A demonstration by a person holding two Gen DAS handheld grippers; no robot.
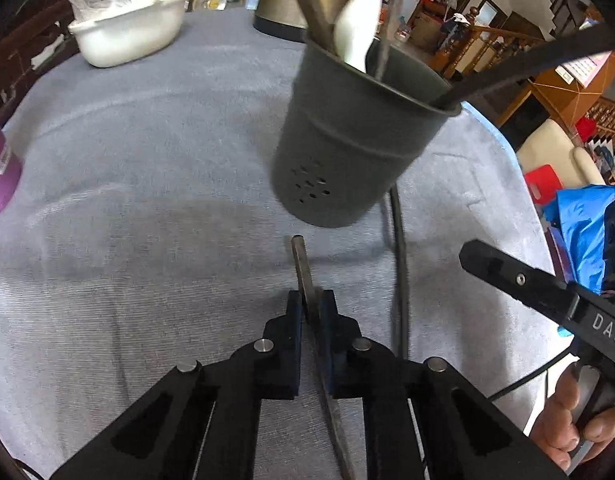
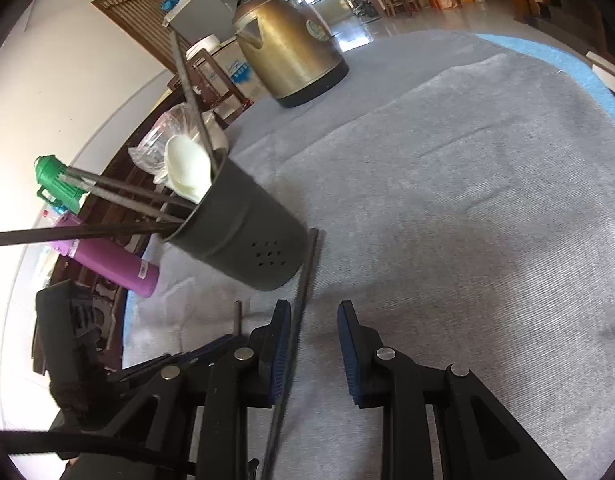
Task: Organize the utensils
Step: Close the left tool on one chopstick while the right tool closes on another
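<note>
Left gripper (image 1: 310,307) clamped on a thin dark metal stick (image 1: 303,272), its tip pointing toward the dark grey perforated metal utensil cup (image 1: 347,140), which stands near on the grey ribbed tablecloth (image 1: 147,160). Right gripper (image 2: 313,338) jaws apart, a second dark metal stick (image 2: 305,276) lying on the cloth between its fingers, far end beside the cup's base. Cup holds a white plastic spoon (image 2: 186,170) and several dark sticks; brass-coloured electric kettle (image 2: 289,50) and purple bottle (image 2: 115,265) well apart from it.

Left gripper (image 1: 310,310) clamped tight; right gripper (image 2: 313,344) spread wide, low.
</note>
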